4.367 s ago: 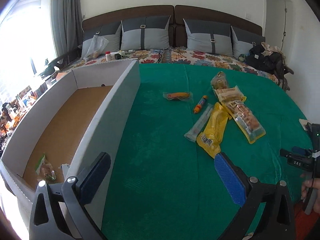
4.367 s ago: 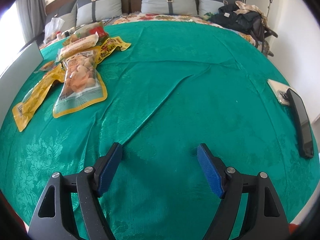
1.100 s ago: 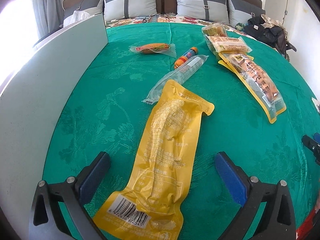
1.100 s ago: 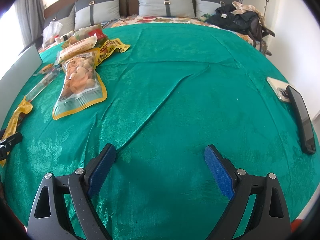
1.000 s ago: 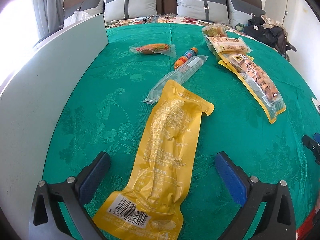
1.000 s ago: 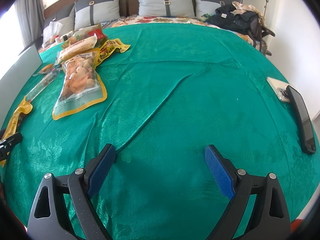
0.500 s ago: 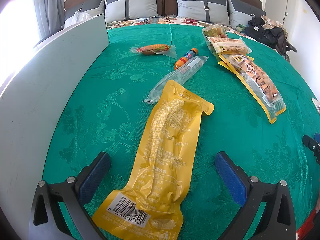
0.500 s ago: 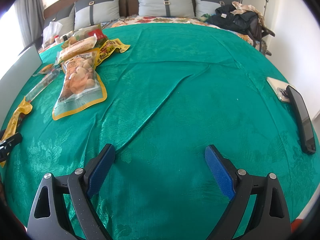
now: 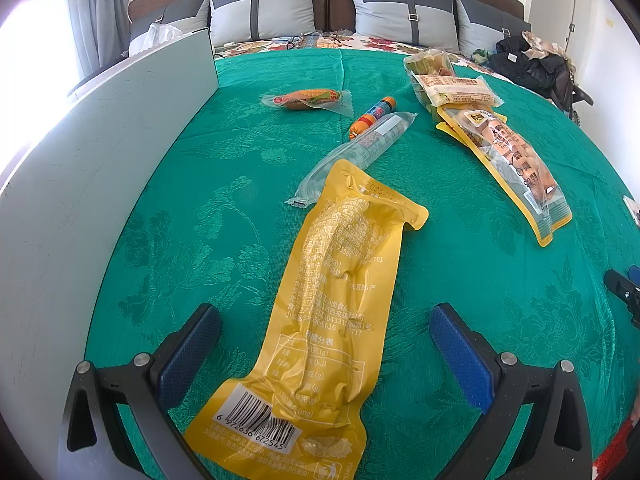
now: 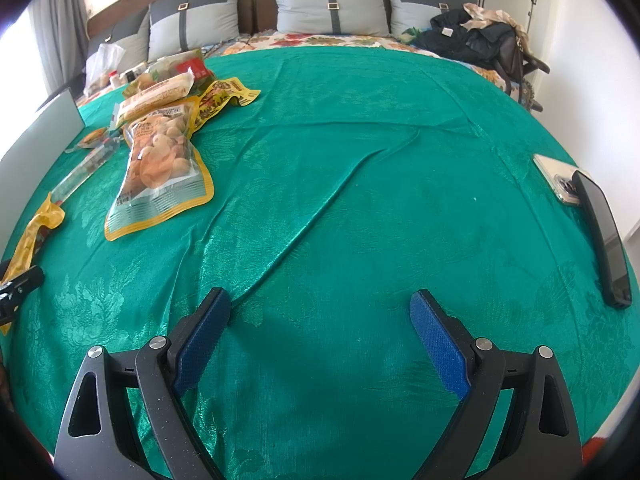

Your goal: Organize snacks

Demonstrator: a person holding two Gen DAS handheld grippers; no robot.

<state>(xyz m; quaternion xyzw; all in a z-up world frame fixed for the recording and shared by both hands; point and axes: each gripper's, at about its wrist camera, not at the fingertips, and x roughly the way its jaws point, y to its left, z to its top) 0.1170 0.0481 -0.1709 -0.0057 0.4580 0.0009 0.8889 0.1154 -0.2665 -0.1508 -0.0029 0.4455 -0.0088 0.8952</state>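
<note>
The left gripper (image 9: 324, 340), jaws spread, straddles the long yellow foil snack pouch (image 9: 320, 320): pre-grasp step. The right gripper (image 10: 320, 332), jaws spread, holds nothing. Next: lower, probably slightly, and close across the pouch's width.

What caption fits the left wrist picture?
Open left claw straddling a long yellow snack pouch on the green bedspread.

You've got 2 phones (image 10: 592, 216) at 3 o'clock, dark clothes pile (image 10: 476, 40) at 1, grey pillows (image 10: 328, 4) at 12.
</note>
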